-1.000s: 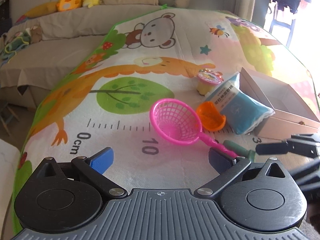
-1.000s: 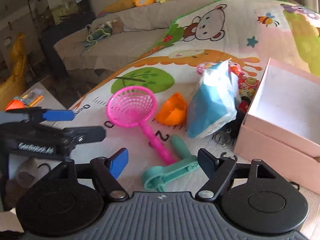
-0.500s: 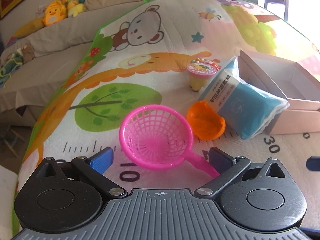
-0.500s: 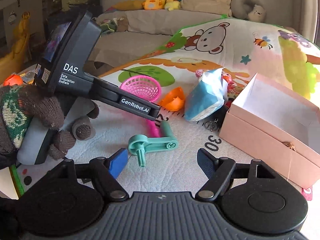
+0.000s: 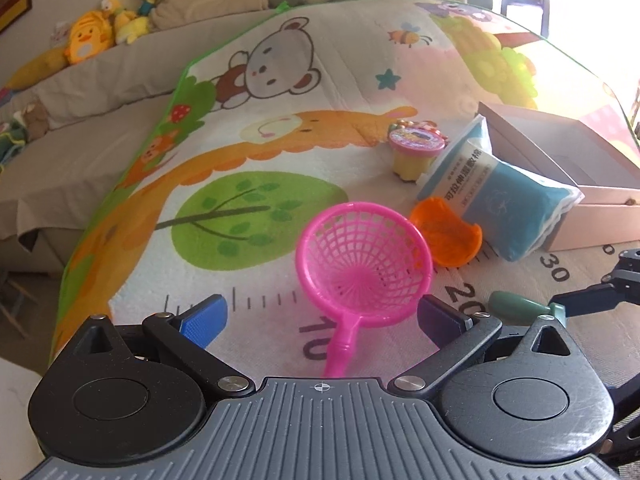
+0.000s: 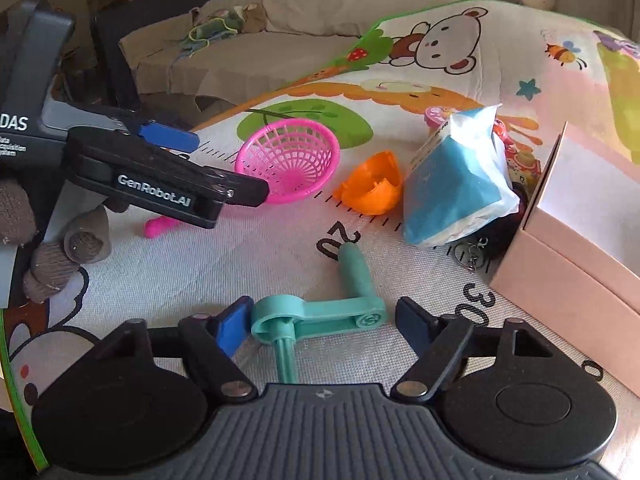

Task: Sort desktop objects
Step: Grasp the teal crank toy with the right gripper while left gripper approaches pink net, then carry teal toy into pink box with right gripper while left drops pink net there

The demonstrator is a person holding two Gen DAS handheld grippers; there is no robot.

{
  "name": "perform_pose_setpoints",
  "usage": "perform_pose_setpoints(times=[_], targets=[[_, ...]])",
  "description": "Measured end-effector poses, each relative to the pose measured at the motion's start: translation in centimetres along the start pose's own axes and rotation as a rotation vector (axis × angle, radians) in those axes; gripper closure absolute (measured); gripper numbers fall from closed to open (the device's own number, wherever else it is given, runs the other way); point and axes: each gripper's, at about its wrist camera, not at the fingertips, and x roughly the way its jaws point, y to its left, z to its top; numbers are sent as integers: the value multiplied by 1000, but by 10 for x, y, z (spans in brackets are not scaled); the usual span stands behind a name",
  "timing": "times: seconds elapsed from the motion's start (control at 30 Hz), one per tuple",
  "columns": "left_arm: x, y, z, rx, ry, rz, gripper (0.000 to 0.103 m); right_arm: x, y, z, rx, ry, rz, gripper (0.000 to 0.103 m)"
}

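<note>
Cartoon play mat point(image 5: 280, 152) over a counter, sofa with plush toys behind; I have both grippers down at its near edge.

Nearest me, the right gripper point(image 6: 320, 322) has its fingers spread around the teal crank handle point(image 6: 320, 316), whose flat arm lies left to right between them, one peg pointing back at me and the grip pointing away. The left gripper point(image 5: 320, 314), fingers also spread and holding nothing, straddles the pink strainer point(image 5: 362, 264): handle toward me, bowl away, long axis near to far. Beyond sit the orange shell point(image 5: 448, 236), the blue pack point(image 5: 496, 200), the jelly cup point(image 5: 416, 152) and, far right, the pink box point(image 6: 568, 280).
</note>
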Motion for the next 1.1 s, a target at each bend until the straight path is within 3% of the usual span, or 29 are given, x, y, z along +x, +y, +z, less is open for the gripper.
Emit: perform_pose_setpoints(times=[0.27, 0.37, 0.47, 0.5, 0.57, 0.67, 0.83, 0.87, 0.9, 0.97, 1.1], targets=[[21, -23, 11, 55, 18, -2, 0, -55, -24, -28, 80, -13, -100, 32], [18, -27, 10, 70, 22, 8, 22, -76, -39, -41, 132, -26, -146, 32], [11, -28, 6, 82, 23, 19, 34, -94, -50, -53, 179, -34, -172, 32], [8, -28, 4, 89, 21, 20, 55, -100, -52, -56, 190, -39, -178, 32], [-1, -27, 1, 80, 44, -15, 71, -110, -54, -61, 201, -52, -193, 32], [-25, -35, -5, 119, 13, -53, 72, -129, -54, -65, 199, -88, -200, 32], [-43, -44, -11, 123, 3, -87, 68, -148, -52, -70, 202, -136, -224, 32], [-42, -44, -10, 110, 0, -72, 58, -149, -52, -71, 203, -138, -224, 32], [-39, -43, -8, 91, -4, -39, 26, -149, -52, -72, 204, -139, -225, 32], [-31, -40, 0, 51, -42, 26, 4, -146, -54, -74, 207, -132, -220, 32], [-6, -42, 19, 26, -37, 71, 3, -136, -53, -74, 226, -113, -212, 32]])
